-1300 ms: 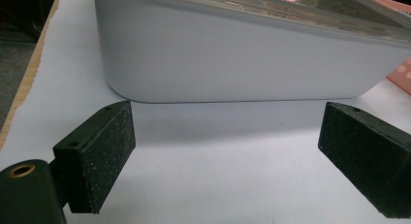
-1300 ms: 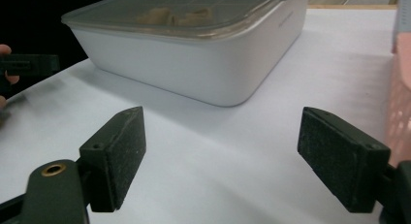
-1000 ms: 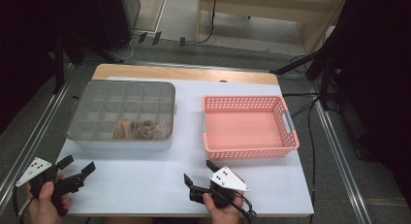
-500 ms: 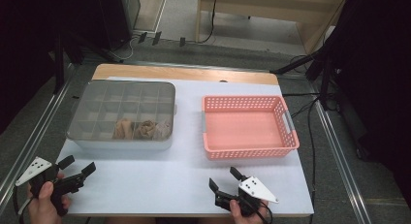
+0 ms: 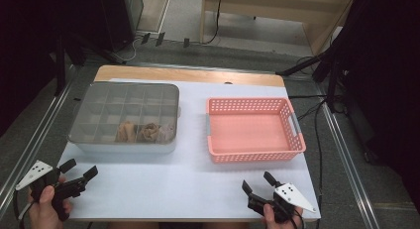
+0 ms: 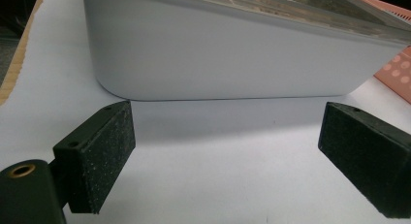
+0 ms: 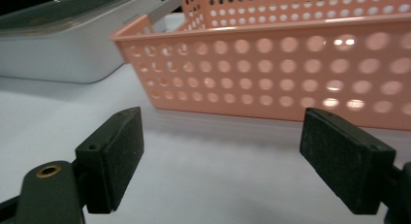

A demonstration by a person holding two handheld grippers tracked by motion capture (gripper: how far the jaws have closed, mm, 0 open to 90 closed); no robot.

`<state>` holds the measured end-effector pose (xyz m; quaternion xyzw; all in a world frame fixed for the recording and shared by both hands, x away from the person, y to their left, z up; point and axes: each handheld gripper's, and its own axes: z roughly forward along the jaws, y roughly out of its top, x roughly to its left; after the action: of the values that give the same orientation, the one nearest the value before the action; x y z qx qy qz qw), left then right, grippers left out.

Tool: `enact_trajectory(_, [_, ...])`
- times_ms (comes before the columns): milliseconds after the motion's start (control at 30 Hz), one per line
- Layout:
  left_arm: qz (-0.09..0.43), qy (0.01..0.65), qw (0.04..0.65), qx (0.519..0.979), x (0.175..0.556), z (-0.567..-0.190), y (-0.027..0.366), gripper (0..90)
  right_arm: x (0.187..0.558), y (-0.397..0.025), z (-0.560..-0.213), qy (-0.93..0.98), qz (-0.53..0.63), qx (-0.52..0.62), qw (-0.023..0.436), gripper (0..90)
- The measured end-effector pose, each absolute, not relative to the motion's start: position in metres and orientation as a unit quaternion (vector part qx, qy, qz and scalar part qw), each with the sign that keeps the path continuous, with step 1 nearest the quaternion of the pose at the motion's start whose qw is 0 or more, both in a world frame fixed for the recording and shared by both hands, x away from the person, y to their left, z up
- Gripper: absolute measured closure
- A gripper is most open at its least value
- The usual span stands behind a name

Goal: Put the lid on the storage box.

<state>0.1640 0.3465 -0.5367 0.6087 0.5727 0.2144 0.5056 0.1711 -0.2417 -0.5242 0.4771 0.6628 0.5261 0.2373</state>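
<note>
Left gripper (image 5: 79, 170), jaws apart and empty, sits just in front of the grey compartment box (image 5: 124, 145). Right gripper (image 5: 257, 182), also gaping empty, sits near the pink basket (image 5: 255, 154) beside that box.

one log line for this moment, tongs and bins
left tongs open, empty | right tongs open, empty | compartment box lid on | pink basket empty

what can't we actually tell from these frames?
- Brownish items in the grey compartment box: high view, dulled by the translucent lid and too small to identify.
- Box contents: left gripper view looks at the side wall, so the inside is hidden.
- Pink basket floor: right gripper view, blocked by the near perforated wall.
- Right hand: high view, cut off by the bottom edge.
</note>
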Motion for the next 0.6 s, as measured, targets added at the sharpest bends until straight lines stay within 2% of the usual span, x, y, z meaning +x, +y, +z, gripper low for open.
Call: enact_trajectory(600, [0.217,0.576,0.507,0.604,0.164,-0.537,0.347,6.5,0.180,-0.308,-0.529,0.640,0.505,0.515,0.267,15.8])
